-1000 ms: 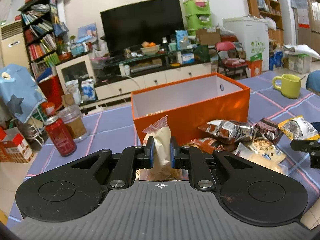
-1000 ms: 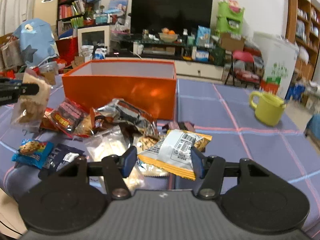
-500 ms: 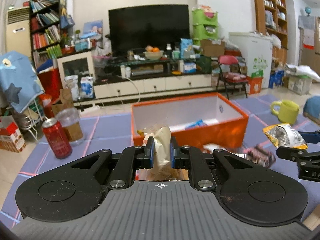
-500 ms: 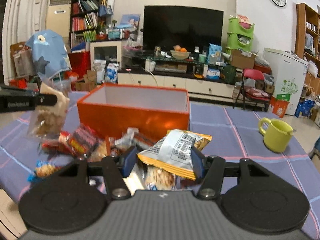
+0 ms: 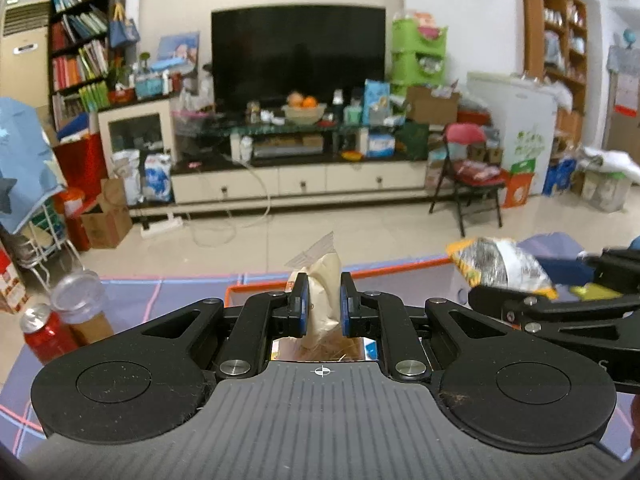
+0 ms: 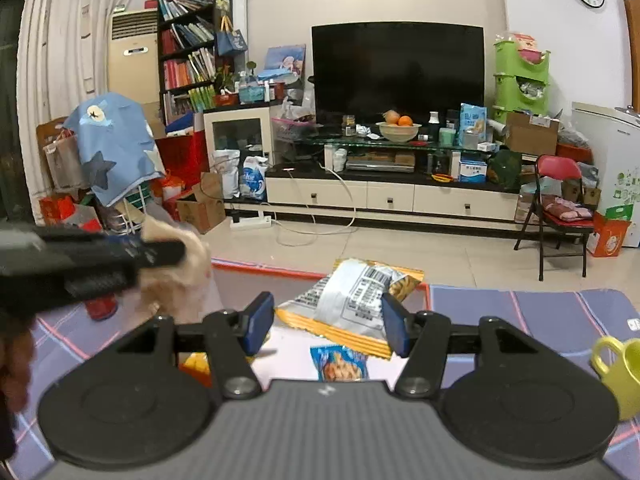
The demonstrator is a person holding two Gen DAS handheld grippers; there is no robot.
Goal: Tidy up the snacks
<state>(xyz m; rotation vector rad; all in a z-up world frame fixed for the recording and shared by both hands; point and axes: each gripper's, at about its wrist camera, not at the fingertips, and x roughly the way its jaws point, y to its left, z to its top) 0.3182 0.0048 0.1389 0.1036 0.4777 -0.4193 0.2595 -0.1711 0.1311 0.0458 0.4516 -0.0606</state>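
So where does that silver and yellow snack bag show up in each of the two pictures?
Left wrist view: the silver and yellow snack bag is at the right edge, in the other tool's jaws.
Right wrist view: bottom centre, between this tool's own jaws.
Shared landmark: the black television.

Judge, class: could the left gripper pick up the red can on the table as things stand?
Probably not yet. The left gripper is shut on a clear snack bag, so it has no free jaws. The path to the red can at its left looks clear otherwise.
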